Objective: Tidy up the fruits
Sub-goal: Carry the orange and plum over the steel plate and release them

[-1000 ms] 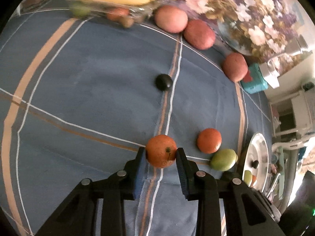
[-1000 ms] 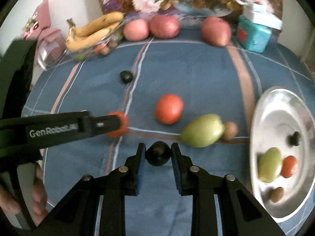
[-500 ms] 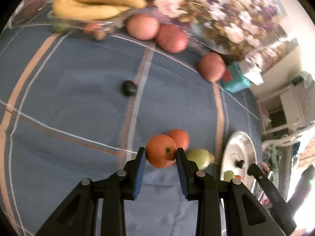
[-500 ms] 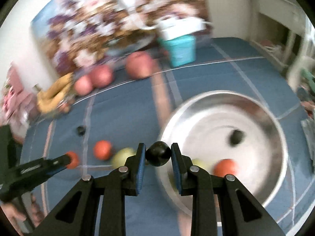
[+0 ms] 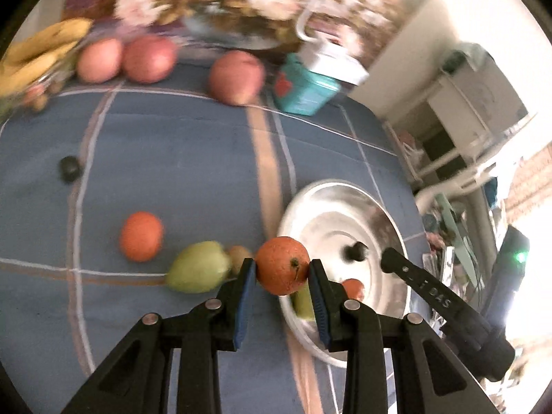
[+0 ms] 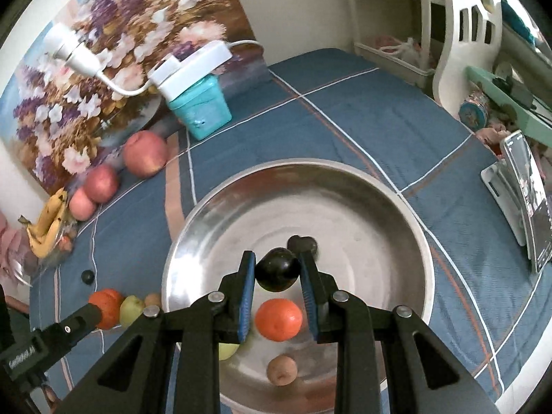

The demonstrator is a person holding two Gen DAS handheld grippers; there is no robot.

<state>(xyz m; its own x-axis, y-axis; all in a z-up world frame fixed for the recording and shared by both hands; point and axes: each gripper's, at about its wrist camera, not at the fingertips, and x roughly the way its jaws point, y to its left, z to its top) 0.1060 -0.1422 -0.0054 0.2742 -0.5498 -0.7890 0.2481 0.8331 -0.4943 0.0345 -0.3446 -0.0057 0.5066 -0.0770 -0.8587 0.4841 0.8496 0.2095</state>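
Observation:
My left gripper [image 5: 282, 270] is shut on an orange [image 5: 282, 265] and holds it above the near left rim of the steel bowl [image 5: 390, 217]. My right gripper [image 6: 277, 269] is shut on a dark plum [image 6: 277, 268] and holds it over the middle of the steel bowl [image 6: 345, 200]. In the bowl lie a red-orange fruit [image 6: 278, 319], a dark fruit [image 6: 303, 244], a brown kiwi [image 6: 282, 369] and a green fruit [image 6: 228, 351]. On the blue cloth left of the bowl lie a green mango [image 5: 198, 270], a red-orange fruit [image 5: 140, 236], a small brown fruit [image 5: 238, 254] and a dark plum [image 5: 70, 168].
Three pink apples [image 5: 236, 76] and a banana bunch [image 5: 31, 58] lie along the far edge under a floral picture. A teal box [image 6: 201, 110] with a white charger on it stands behind the bowl. A phone on a stand [image 6: 524, 200] is at the right.
Both grippers have swung right toward the bowl with their fruit. The right gripper now hangs over the bowl's middle; the left one has reached its rim.

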